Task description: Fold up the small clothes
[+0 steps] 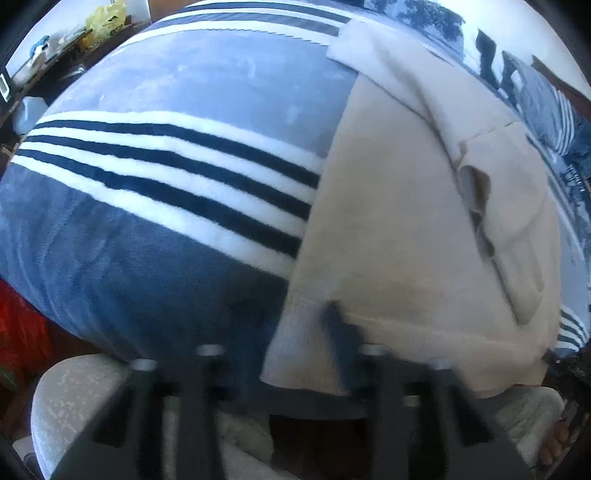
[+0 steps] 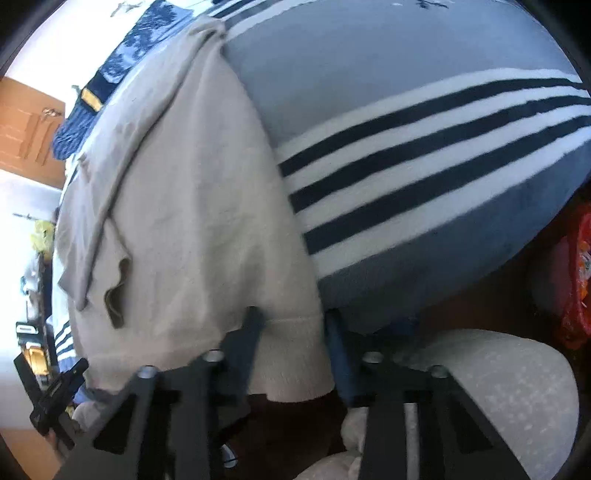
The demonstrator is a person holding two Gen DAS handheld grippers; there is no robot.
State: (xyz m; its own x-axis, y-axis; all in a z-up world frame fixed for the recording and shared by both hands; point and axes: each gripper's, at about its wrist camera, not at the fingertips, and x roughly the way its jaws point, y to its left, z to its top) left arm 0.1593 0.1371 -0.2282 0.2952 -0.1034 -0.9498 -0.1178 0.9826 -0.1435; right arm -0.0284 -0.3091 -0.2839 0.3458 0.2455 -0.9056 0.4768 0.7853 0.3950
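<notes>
Left wrist view: beige garment [image 1: 413, 236] fills the right half of the frame, lying flat on a blue blanket [image 1: 192, 85] with white and navy stripes. Fabric looks soft, knit-like. A sleeve [image 1: 391, 66] is folded across it from the upper centre toward the right, and a dark neck or cuff opening [image 1: 476, 199] shows at centre right. The ribbed hem [image 1: 306, 332] hangs over the blanket's near edge at lower centre. Left gripper [image 1: 291, 325] is at the bottom; only one dark finger [image 1: 340, 332] is clearly seen, lying on the hem. The other is blurred into shadow, so can't tell if the jaws are spread or pinching. A pale cushion [image 1: 74, 387] sits at lower left, red bag [image 1: 18, 332] at left edge, yellow bag [image 1: 107, 18] at top left. Contents of both unreadable.

Right wrist view: same garment [image 2: 192, 206] now takes the left half, blanket [image 2: 406, 74] the right. The sleeve [image 2: 147, 118] runs diagonally from top centre to lower left, with a dark opening [image 2: 118, 291] at its end. Right gripper [image 2: 291, 321] is spread: one finger [image 2: 251, 332] rests on the hem [image 2: 291, 354], the other [image 2: 336, 343] sits just past the garment's right edge, hem corner between them, not pinched. Pale cushion [image 2: 498, 387] at lower right, red bag [image 2: 576, 280] at right edge. The left gripper [image 2: 55, 395] shows at lower left, too small to read its jaws.
</notes>
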